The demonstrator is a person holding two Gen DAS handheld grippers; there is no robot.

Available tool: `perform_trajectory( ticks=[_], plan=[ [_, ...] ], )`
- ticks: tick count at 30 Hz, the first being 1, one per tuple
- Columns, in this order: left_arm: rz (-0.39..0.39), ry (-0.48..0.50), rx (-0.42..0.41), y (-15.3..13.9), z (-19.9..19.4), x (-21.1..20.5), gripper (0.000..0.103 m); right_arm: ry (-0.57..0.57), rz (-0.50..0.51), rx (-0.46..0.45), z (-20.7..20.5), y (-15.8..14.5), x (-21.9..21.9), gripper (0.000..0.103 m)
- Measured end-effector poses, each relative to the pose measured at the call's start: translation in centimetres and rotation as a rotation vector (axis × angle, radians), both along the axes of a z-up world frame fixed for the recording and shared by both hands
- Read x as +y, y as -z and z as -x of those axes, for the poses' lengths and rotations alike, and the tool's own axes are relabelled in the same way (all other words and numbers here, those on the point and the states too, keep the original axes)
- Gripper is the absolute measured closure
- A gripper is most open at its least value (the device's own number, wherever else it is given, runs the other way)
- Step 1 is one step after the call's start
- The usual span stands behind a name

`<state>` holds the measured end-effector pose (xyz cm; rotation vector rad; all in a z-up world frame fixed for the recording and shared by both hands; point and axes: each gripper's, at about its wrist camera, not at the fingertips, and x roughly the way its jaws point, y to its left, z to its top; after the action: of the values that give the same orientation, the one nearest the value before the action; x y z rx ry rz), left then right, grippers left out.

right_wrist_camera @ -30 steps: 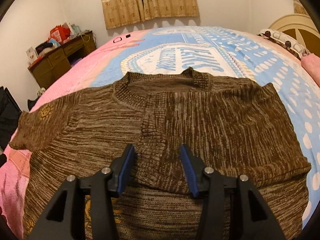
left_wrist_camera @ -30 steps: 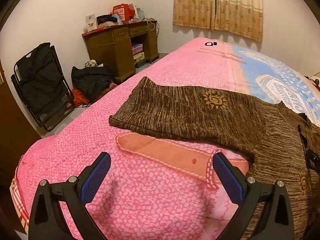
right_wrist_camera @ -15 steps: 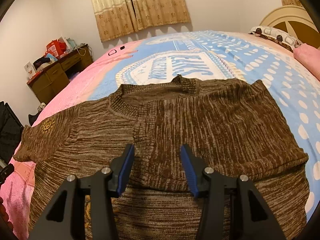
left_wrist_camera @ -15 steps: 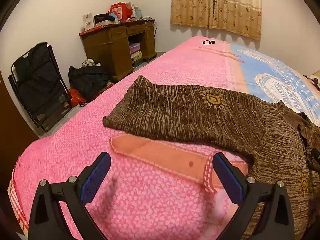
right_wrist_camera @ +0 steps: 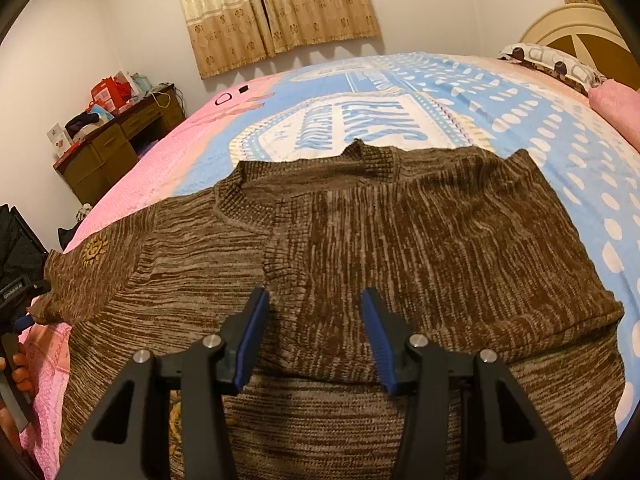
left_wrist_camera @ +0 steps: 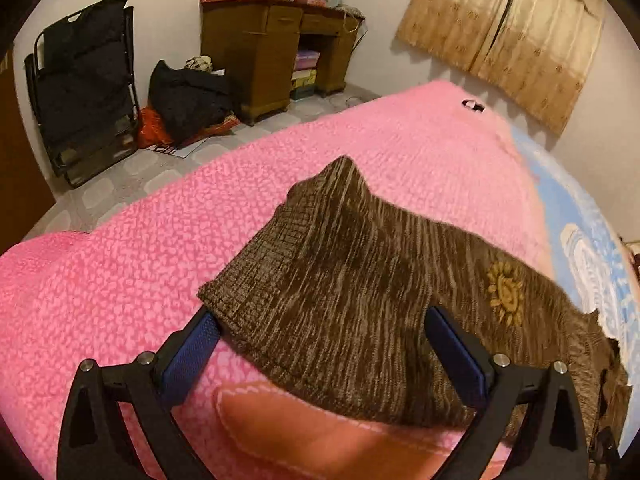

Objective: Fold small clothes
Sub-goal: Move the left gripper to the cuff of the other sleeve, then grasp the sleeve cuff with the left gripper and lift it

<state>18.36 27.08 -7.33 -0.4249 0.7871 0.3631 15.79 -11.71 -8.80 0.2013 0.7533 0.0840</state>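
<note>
This is a bedroom in a home: a wide bed covered by a soft pink and light blue printed blanket (right_wrist_camera: 520,120) fills most of the room, with a cream arched headboard (right_wrist_camera: 580,28) and a patterned pillow (right_wrist_camera: 552,62) at its far right end. On the far wall hang beige curtains with a darker flowered lower band (right_wrist_camera: 280,8), and in the far left corner stands a dark brown wooden desk with drawers (left_wrist_camera: 260,48), its top crowded with red boxes and other small packages. Beside the desk, on the pale tiled floor (left_wrist_camera: 120,184), lie a black bag (left_wrist_camera: 188,100) and a folded black chair (left_wrist_camera: 84,84) that leans on the white wall.
</note>
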Motion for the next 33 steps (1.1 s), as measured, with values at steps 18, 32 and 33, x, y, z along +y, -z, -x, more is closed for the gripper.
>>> perform_trajectory(
  ticks=[18, 32, 33],
  plan=[
    [0.012, -0.004, -0.11, -4.3, 2.2, 0.8, 0.095, 0.014, -0.017, -0.012, 0.1, -0.1, -0.3, 0.051],
    [-0.266, 0.319, -0.161, -8.4, 0.3, -15.2, 0.095, 0.013, -0.106, -0.066, 2.4, -2.2, -2.5, 0.051],
    [-0.269, 0.371, -0.18, -8.8, 0.6, -17.3, 0.095, 0.016, -0.112, -0.07, 3.1, -2.7, -3.1, 0.051]
  ],
)
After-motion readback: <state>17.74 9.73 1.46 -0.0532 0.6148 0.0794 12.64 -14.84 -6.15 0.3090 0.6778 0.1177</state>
